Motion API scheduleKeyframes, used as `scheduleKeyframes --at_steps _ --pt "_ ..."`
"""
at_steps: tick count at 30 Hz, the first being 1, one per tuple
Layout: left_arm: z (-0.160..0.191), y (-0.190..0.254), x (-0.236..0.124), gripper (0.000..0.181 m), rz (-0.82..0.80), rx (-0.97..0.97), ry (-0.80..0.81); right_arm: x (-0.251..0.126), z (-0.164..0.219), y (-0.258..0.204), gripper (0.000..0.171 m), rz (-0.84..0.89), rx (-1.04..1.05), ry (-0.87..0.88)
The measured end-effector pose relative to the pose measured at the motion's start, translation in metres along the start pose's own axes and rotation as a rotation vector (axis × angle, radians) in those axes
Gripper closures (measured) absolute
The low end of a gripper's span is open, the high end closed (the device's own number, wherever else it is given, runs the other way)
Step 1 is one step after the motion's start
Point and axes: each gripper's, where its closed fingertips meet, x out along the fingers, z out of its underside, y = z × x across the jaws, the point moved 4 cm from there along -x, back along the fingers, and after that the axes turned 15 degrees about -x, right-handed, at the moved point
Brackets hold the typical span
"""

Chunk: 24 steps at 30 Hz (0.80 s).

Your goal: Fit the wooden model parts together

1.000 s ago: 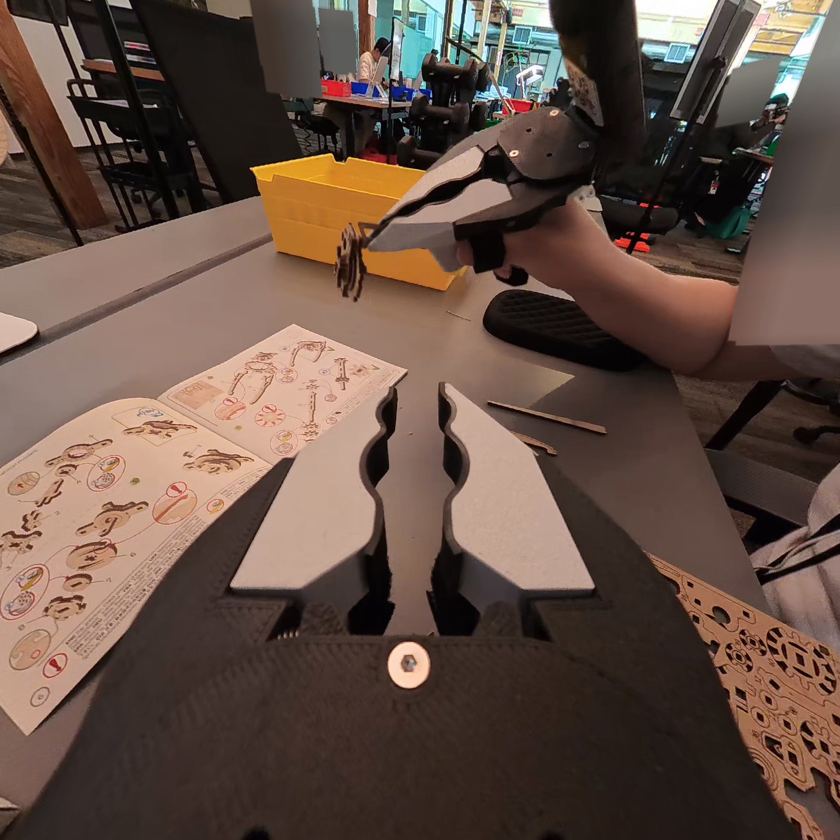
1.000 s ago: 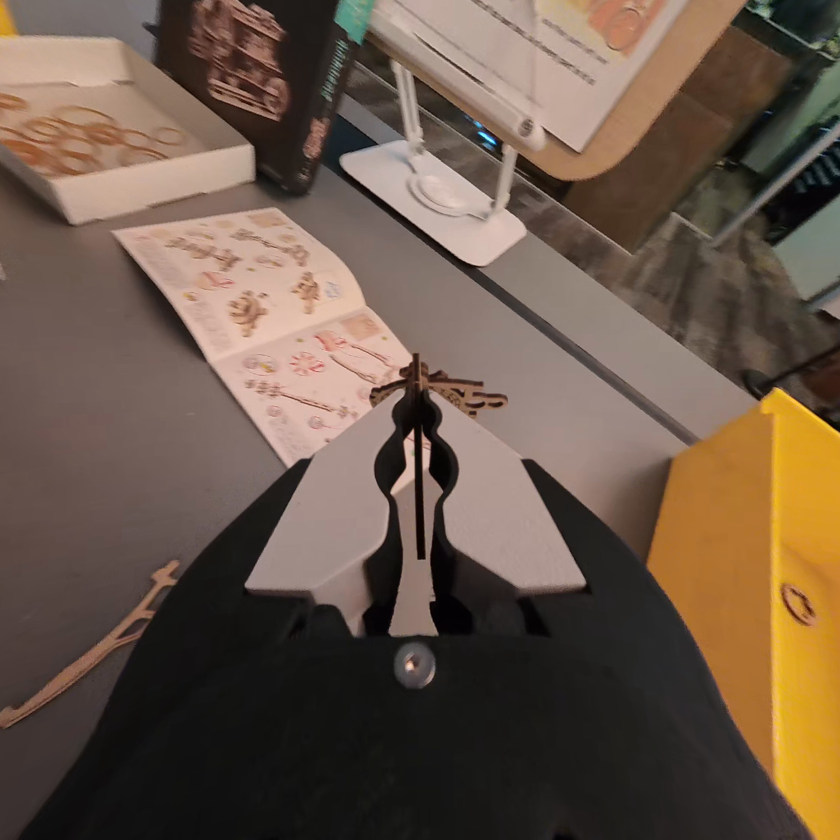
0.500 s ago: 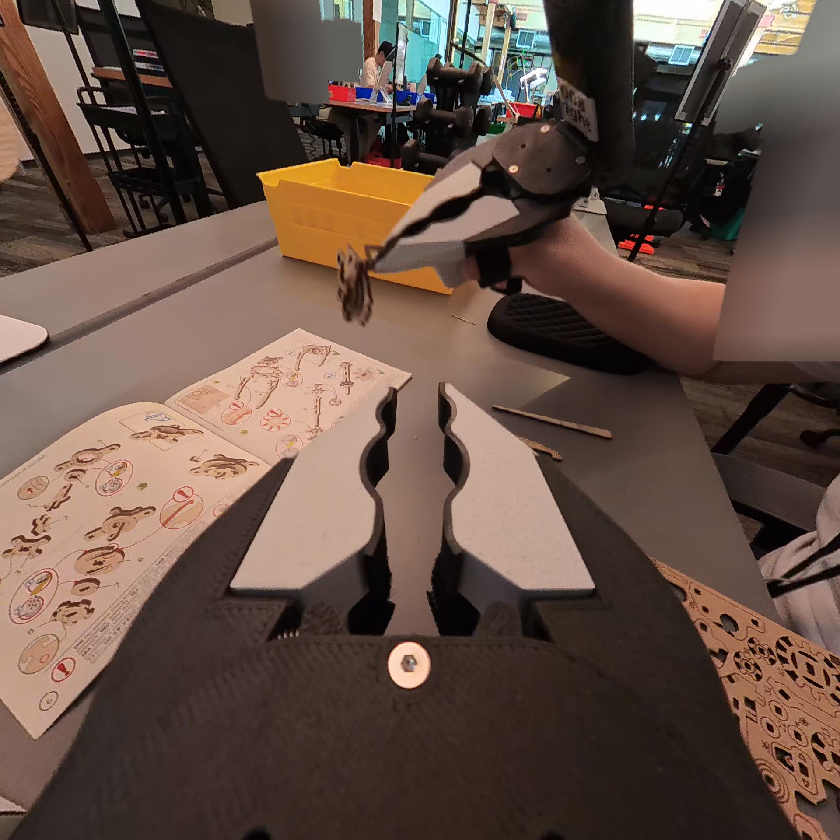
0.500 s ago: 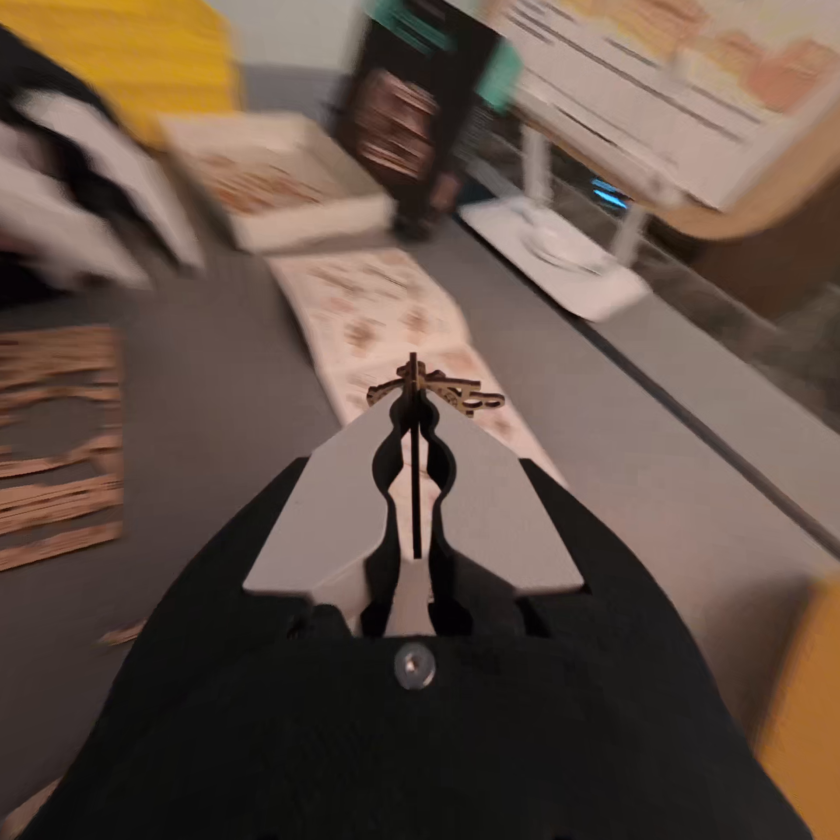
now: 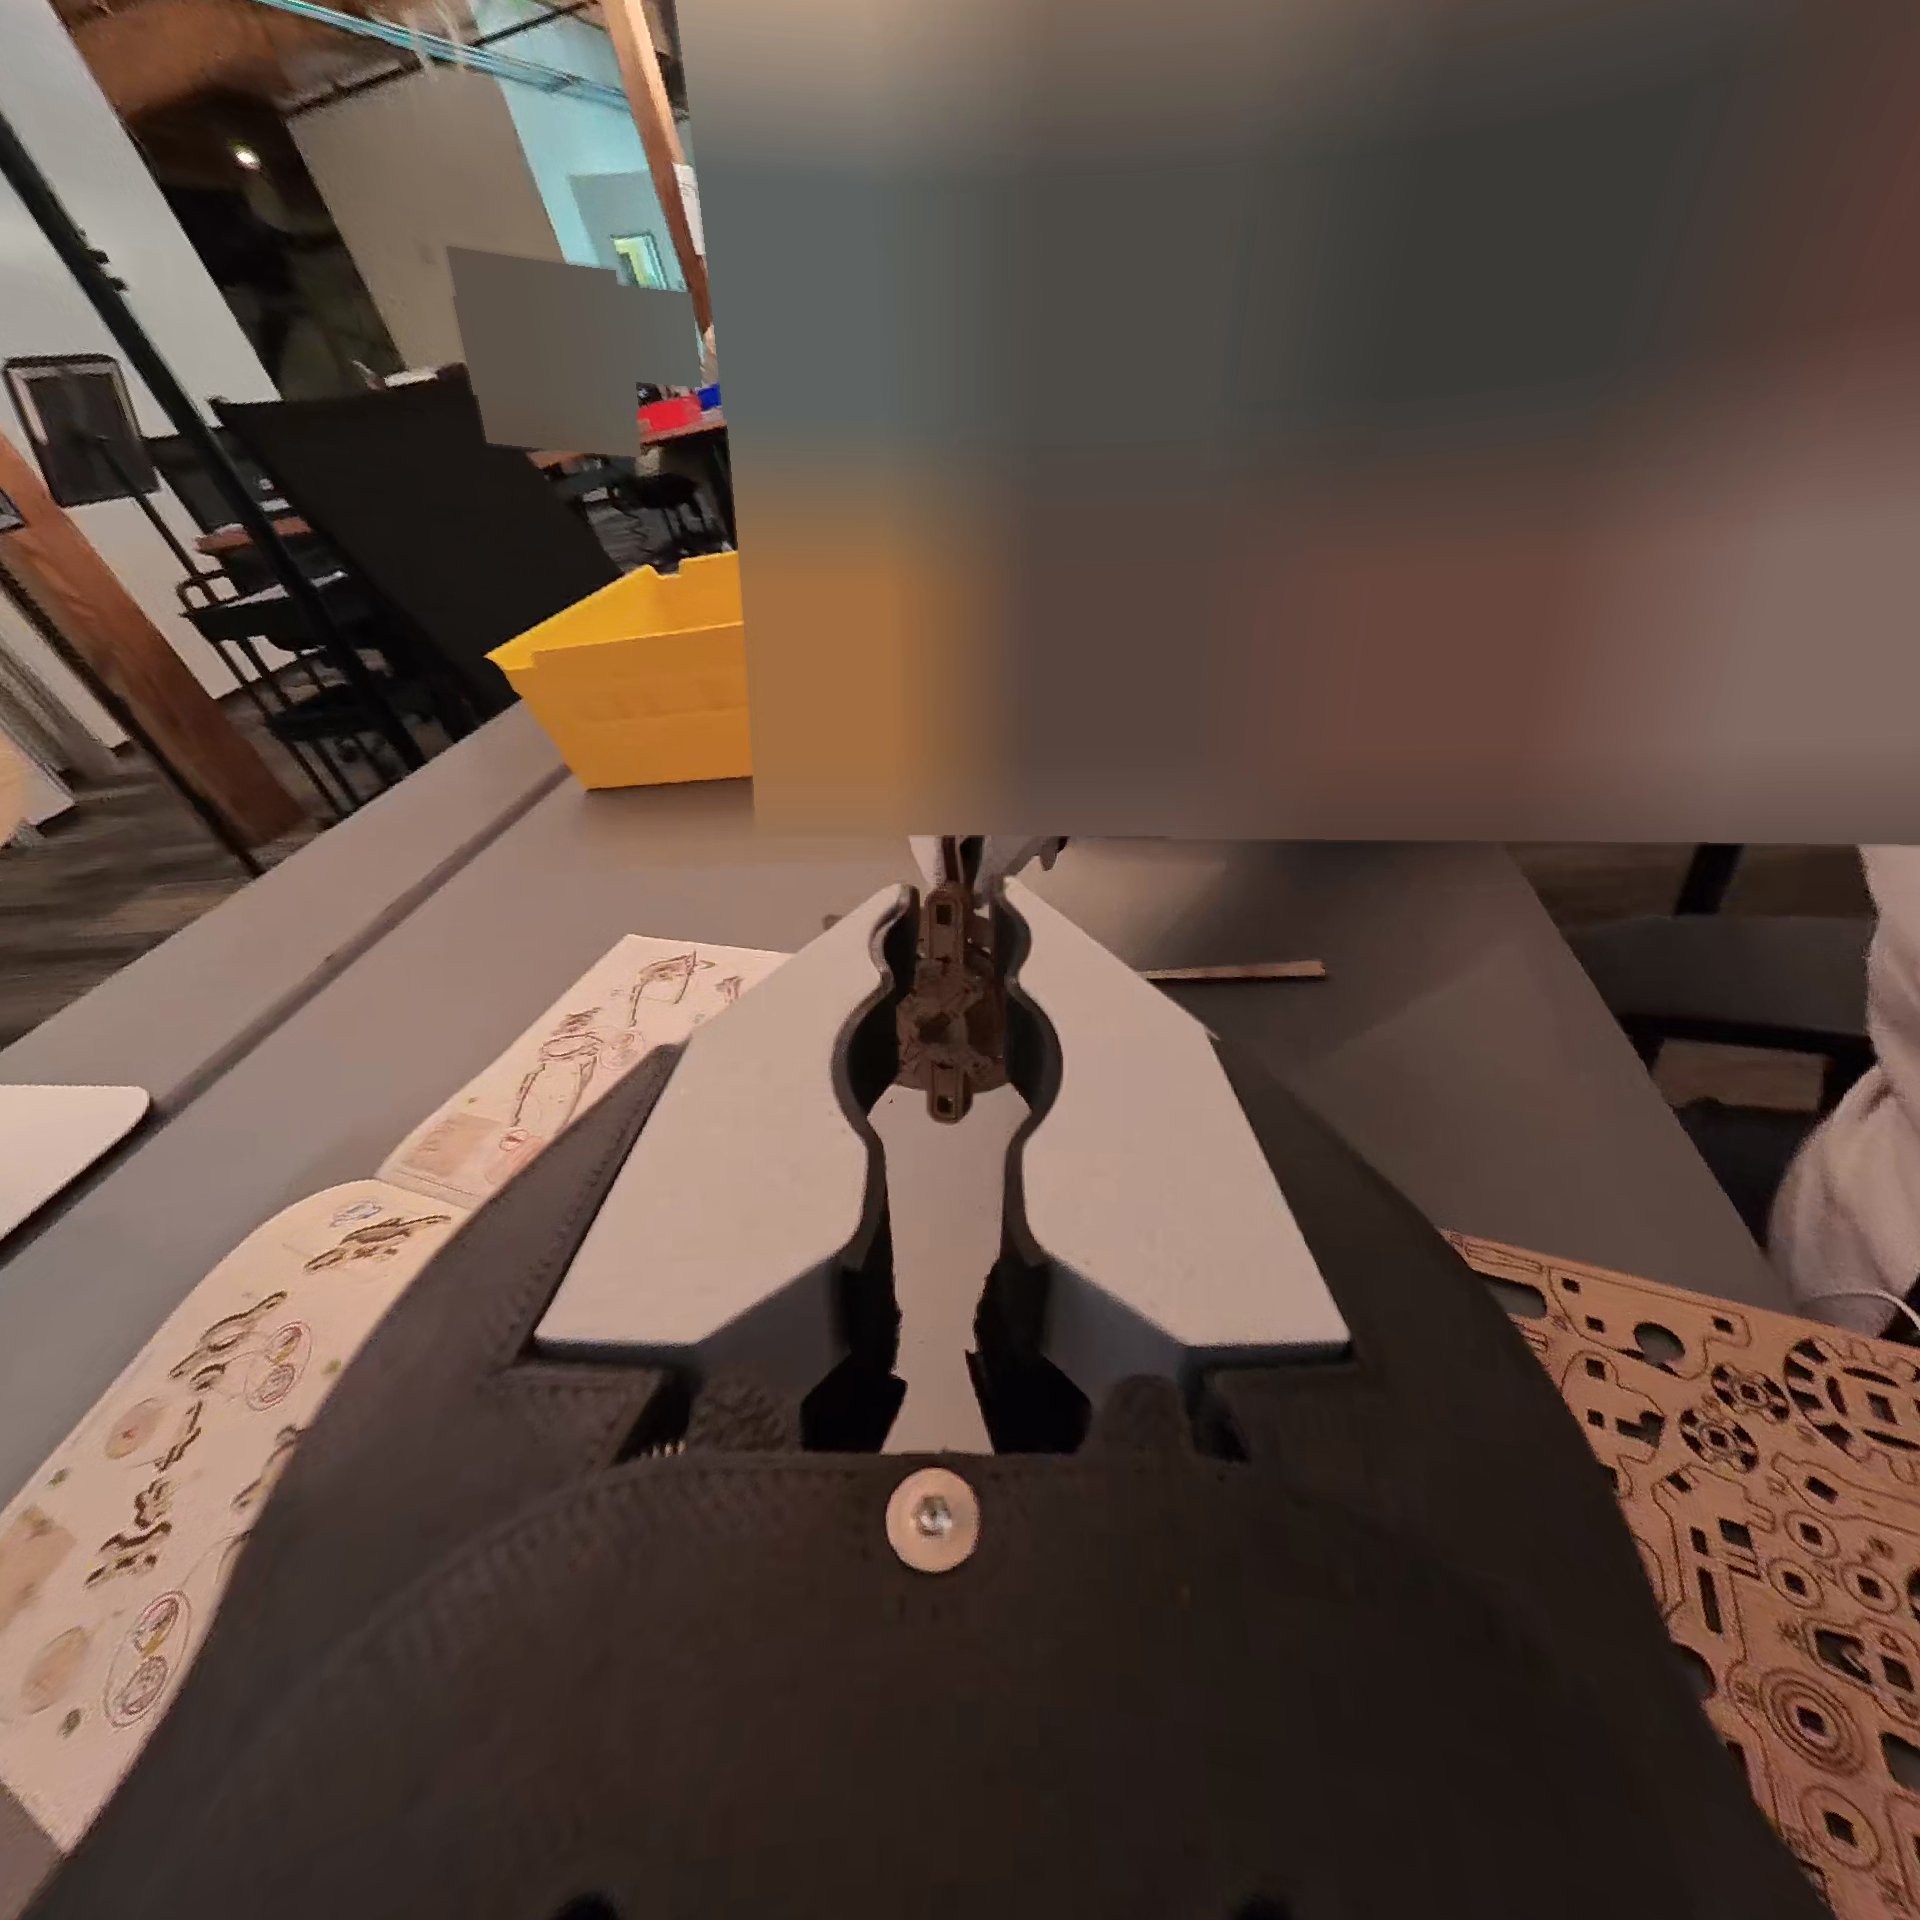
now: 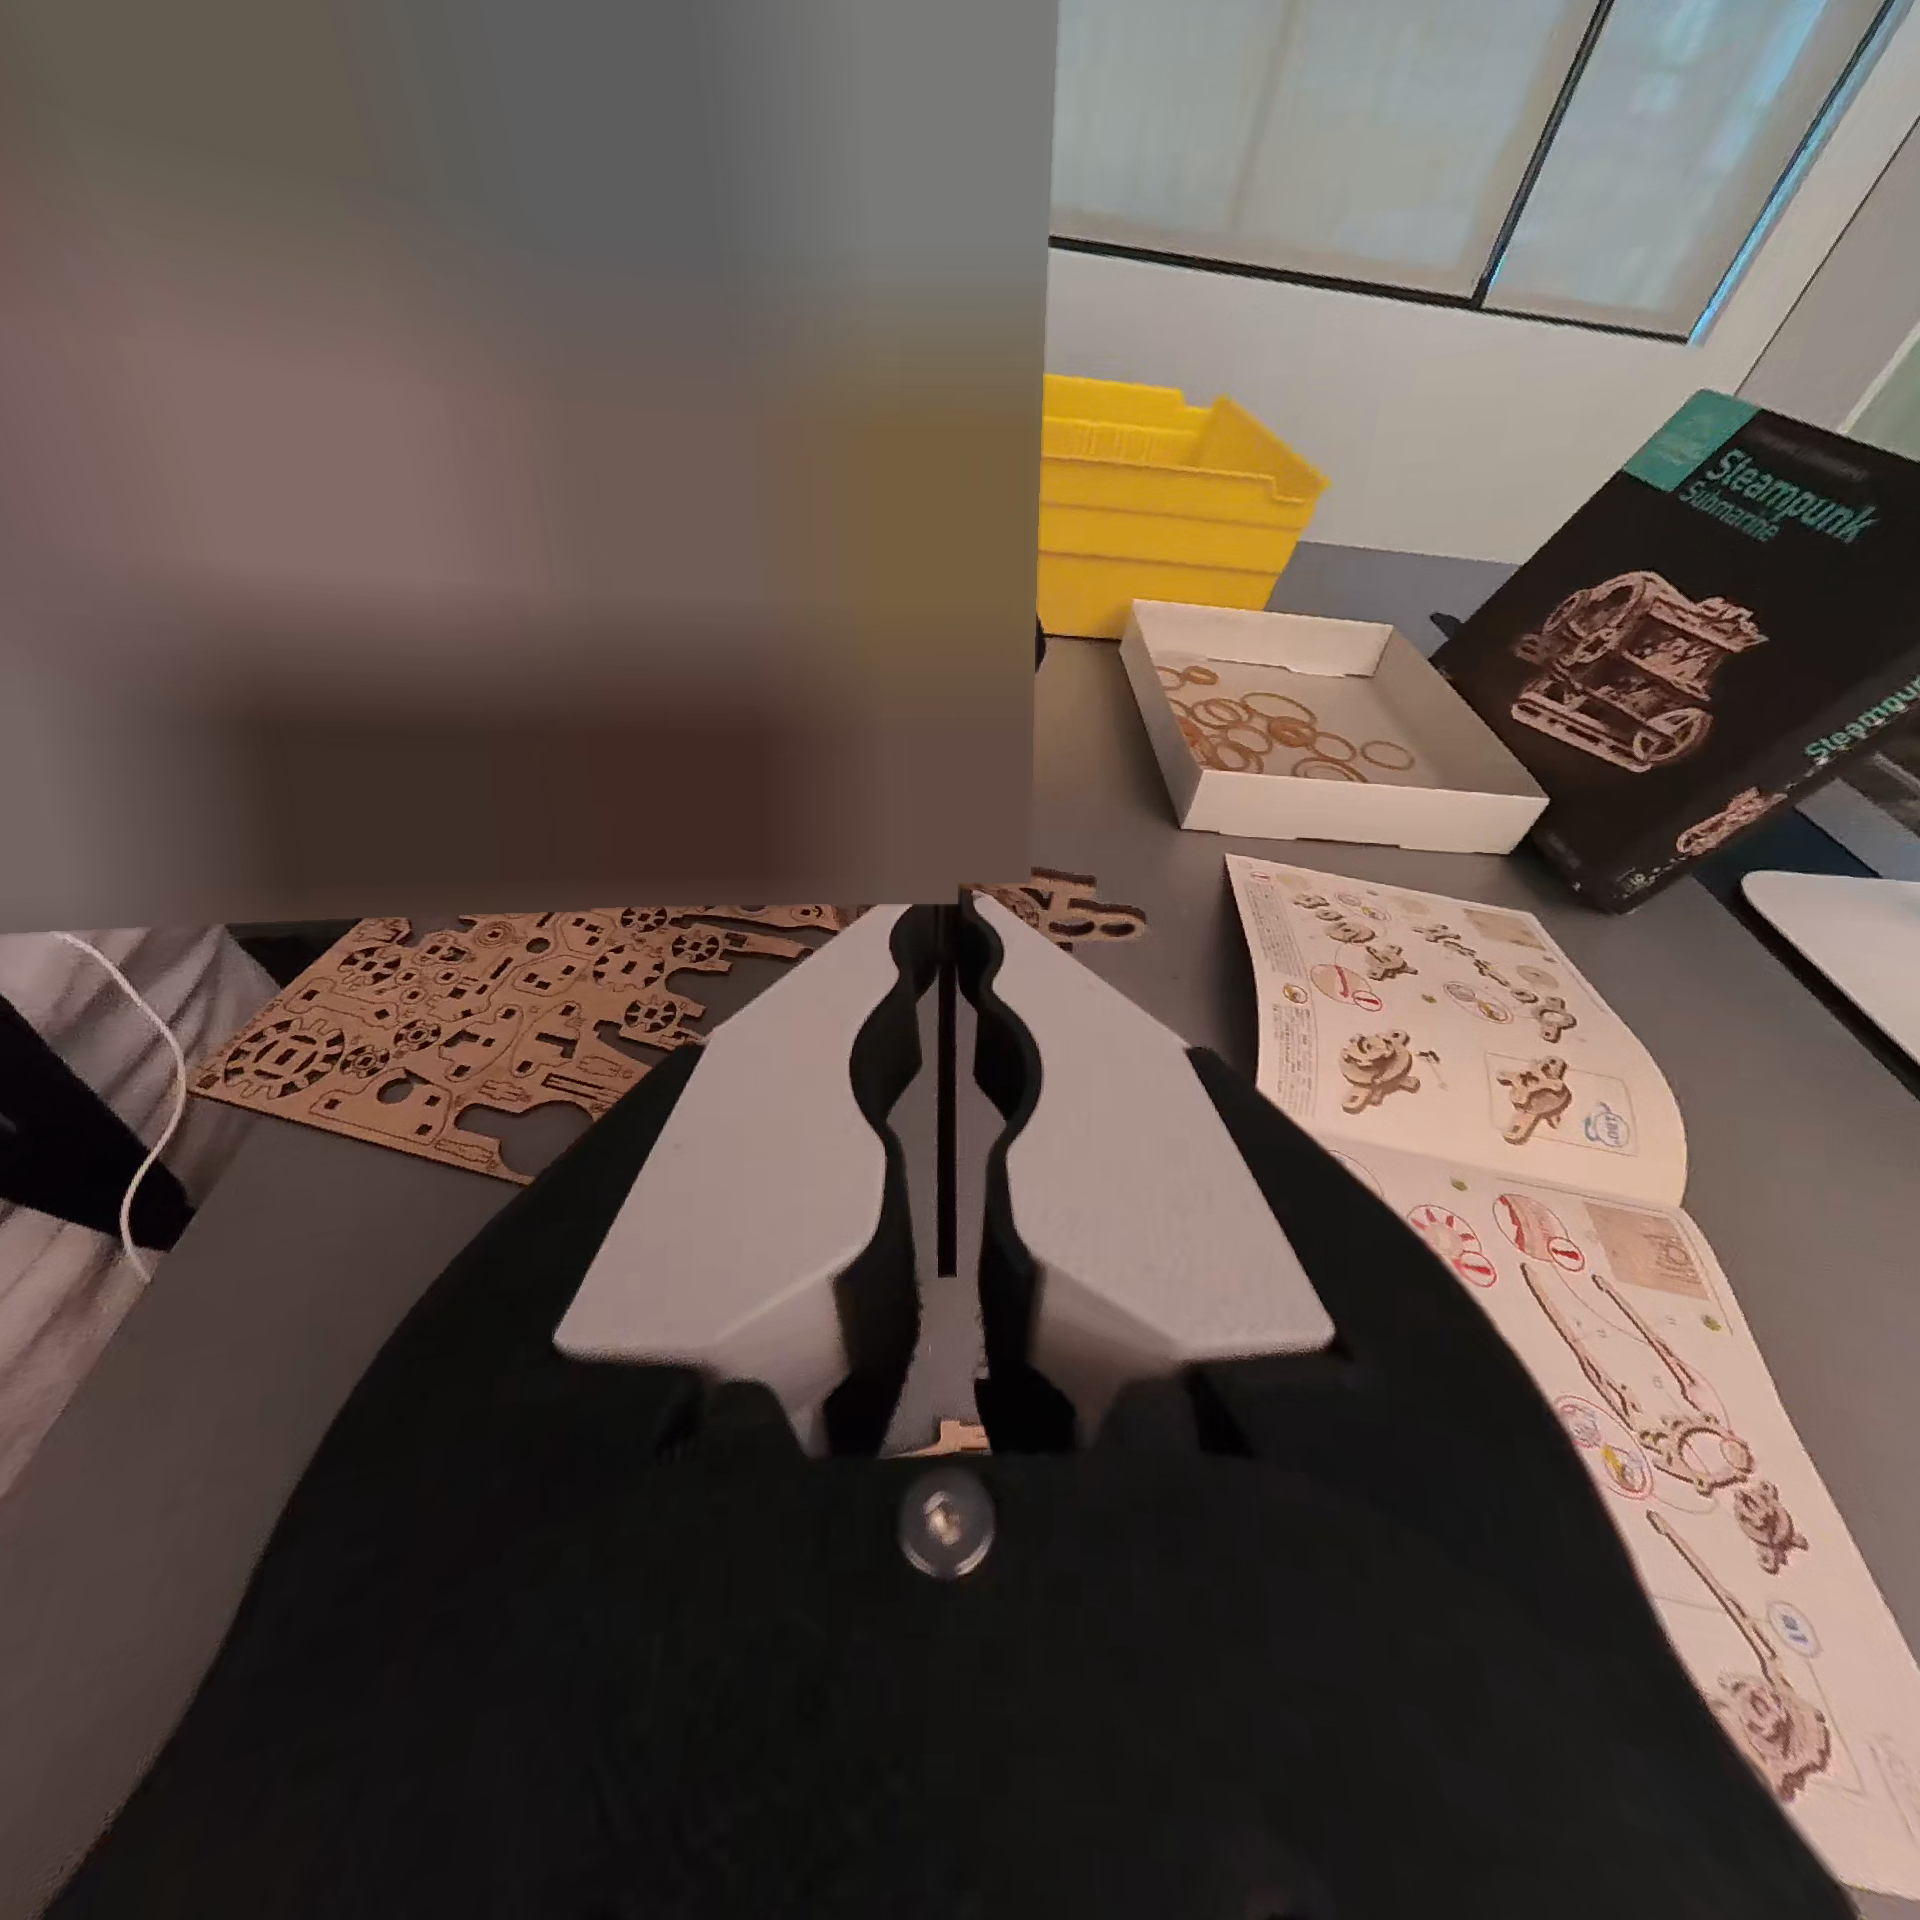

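Note:
My right gripper (image 6: 948,914) is shut on a thin wooden model part (image 6: 945,1143), seen edge-on as a dark line between its fingers. In the left wrist view that part (image 5: 951,1008) is a small brown gear-like assembly sitting in the gap of my left gripper (image 5: 956,909). The left jaws stand slightly apart around it, and I cannot tell whether they touch it. The right gripper's tips (image 5: 982,852) just show beyond it, under a blurred patch. A wooden sheet of cut-out parts (image 6: 468,1018) lies flat on the grey table (image 6: 156,1403).
An open instruction booklet (image 6: 1455,1091) lies on the table. A yellow bin (image 6: 1143,520), a white tray (image 6: 1351,810) of rubber rings and a black box (image 6: 1714,644) stand behind it. A thin wooden stick (image 5: 1236,971) lies loose. The table edge runs along the right in the left wrist view.
The two grippers have come together nose to nose. The right gripper swung round and carried its wooden part into the gap of the left gripper, whose opening looks unchanged.

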Motion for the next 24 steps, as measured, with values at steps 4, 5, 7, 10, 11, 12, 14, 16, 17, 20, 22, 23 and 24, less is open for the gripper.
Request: scheduleKeyframes --at_steps 4,5,7,10,11,12,14,16,17,20,22,23,24 --pt "0.0 0.001 0.0 0.172 0.019 -0.011 -0.001 0.001 0.0 -0.004 0.171 -0.017 -0.028 0.006" --pt "0.001 0.001 0.0 0.173 0.018 -0.01 -0.005 0.001 -0.001 -0.005 0.171 -0.025 -0.034 0.012" --pt "0.003 0.002 0.002 0.174 0.023 0.0 -0.022 0.002 -0.001 -0.007 0.171 -0.034 -0.04 0.015" --pt "0.007 0.005 0.004 0.174 0.043 0.008 -0.049 0.003 -0.002 -0.009 0.171 -0.044 -0.039 0.021" --pt "0.009 0.005 0.004 0.174 0.041 0.011 -0.058 0.003 -0.002 -0.009 0.171 -0.046 -0.04 0.028" --pt "0.01 0.006 0.005 0.174 0.047 0.009 -0.063 0.003 -0.001 -0.01 0.171 -0.055 -0.039 0.033" --pt "0.011 0.006 0.005 0.175 0.057 -0.003 -0.067 0.003 0.0 -0.01 0.171 -0.066 -0.02 0.043" --pt "0.011 0.006 0.005 0.175 0.065 -0.011 -0.067 0.003 0.0 -0.011 0.171 -0.078 0.0 0.058" --pt "0.011 0.006 0.005 0.175 0.069 -0.019 -0.067 0.003 0.0 -0.01 0.171 -0.079 0.008 0.065" --pt "0.008 0.006 0.004 0.175 0.076 -0.042 -0.058 0.003 -0.002 -0.01 0.171 -0.091 0.051 0.104" --pt "0.006 0.006 0.004 0.175 0.078 -0.057 -0.052 0.003 -0.004 -0.009 0.168 -0.089 0.07 0.12" --pt "0.007 0.005 0.004 0.175 0.077 -0.06 -0.055 0.003 -0.004 -0.009 0.167 -0.088 0.07 0.121" --pt "0.008 0.005 0.004 0.175 0.077 -0.061 -0.062 0.003 -0.003 -0.009 0.166 -0.084 0.067 0.113"
